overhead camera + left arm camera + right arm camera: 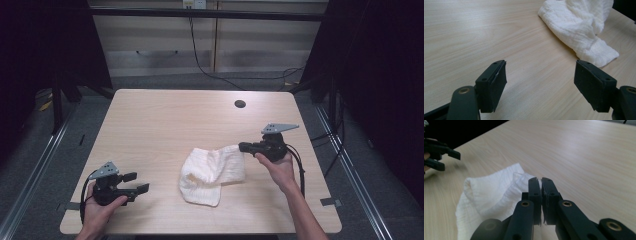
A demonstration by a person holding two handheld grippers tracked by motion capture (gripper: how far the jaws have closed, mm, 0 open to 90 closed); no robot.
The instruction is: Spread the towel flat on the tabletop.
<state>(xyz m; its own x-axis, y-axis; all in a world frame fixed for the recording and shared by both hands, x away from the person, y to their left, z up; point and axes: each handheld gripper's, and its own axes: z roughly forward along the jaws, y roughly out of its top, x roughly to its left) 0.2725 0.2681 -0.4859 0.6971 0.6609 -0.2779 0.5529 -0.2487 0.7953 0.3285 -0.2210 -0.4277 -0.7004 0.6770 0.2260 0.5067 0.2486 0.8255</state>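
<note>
A crumpled white cloth lies on the wooden table, right of the middle. My right gripper is shut on the cloth's upper right corner, and a thin edge of fabric shows between its closed jaws in the right gripper view. The cloth bunches to the left below those jaws. My left gripper is held open near the front left of the table, well apart from the cloth. Between its wide-spread jaws is bare wood, with the cloth farther off at upper right.
A round cable hole sits near the table's far edge. Dark curtains flank both sides, and cables run over the floor behind. The left gripper appears at the far left of the right gripper view.
</note>
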